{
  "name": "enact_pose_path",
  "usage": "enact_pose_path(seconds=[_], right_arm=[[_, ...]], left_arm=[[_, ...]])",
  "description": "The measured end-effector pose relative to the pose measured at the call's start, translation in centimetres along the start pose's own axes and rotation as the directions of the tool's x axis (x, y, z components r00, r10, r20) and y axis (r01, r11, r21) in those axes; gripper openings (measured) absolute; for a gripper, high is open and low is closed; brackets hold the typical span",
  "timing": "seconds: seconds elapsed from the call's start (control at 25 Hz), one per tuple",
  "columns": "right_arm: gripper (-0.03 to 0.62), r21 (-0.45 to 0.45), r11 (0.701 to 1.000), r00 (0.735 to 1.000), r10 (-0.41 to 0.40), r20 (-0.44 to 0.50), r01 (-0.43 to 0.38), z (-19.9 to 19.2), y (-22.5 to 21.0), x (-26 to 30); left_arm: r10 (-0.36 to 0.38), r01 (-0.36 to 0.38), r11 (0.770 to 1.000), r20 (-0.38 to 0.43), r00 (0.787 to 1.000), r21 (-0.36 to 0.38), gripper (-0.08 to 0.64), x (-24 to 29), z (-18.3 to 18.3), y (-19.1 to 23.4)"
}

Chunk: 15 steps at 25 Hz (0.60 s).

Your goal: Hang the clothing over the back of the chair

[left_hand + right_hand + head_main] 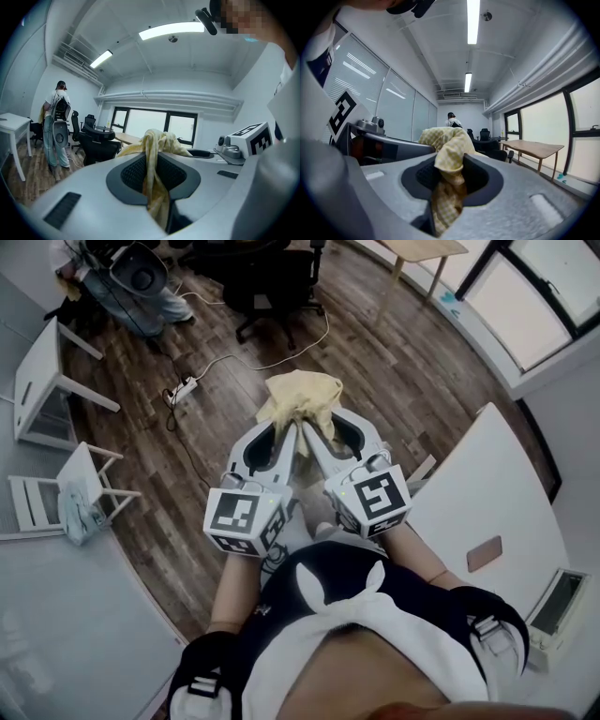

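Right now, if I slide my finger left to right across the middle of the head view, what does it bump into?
White chair → left gripper → right gripper → white table. The yellow clothing is pinched in both grippers, so it gets no slot.

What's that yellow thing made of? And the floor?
The yellow clothing looks like soft, matte woven cloth, maybe cotton: it bunches and folds, with a fine check pattern. The floor looks like wood planks or wood-look laminate: grain and plank seams show.
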State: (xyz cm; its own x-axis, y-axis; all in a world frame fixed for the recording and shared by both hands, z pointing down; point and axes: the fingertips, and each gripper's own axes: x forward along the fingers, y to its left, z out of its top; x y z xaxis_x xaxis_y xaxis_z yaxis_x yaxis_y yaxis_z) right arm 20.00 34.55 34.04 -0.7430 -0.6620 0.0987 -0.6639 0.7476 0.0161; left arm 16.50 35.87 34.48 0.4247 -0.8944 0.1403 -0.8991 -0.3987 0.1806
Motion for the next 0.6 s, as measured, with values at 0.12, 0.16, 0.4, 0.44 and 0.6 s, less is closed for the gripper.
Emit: enact_pose_path(seconds=[0.12,0.16,0.4,0.44,0.6], right_arm=[[0.11,0.001,1.0,1.0,-0.015,-0.008,0.015,0.0,-0.8,2.1],[0.11,0.0,1.0,1.0,-0.02,-0.01,0.02,0.1,-1.1,2.8],[0.11,-0.01,0.999,0.999,-0.033,-0.007,0.033,0.9,-2.3,7.3],[0.11,-0.011,0.999,0.999,-0.033,-0.005,0.033,1.0,-2.6,8.1],[0.11,-0.019,0.999,1.0,-0.028,-0.005,0.028,1.3,-3.2,11.0]], left_arm=[[-0.009,0.009,1.0,-0.01,1.0,-0.004,0.067,1.4,0.4,1.8],[-0.011,0.011,1.0,-0.011,1.0,-0.004,0.067,1.9,0.5,2.4],[-0.017,0.017,1.0,-0.007,1.0,0.0,0.067,4.3,2.0,6.2],[-0.015,0.015,1.0,-0.005,1.0,0.001,0.067,4.7,2.2,6.9],[-0.009,0.009,1.0,-0.002,1.0,-0.001,0.067,6.1,2.9,9.4]])
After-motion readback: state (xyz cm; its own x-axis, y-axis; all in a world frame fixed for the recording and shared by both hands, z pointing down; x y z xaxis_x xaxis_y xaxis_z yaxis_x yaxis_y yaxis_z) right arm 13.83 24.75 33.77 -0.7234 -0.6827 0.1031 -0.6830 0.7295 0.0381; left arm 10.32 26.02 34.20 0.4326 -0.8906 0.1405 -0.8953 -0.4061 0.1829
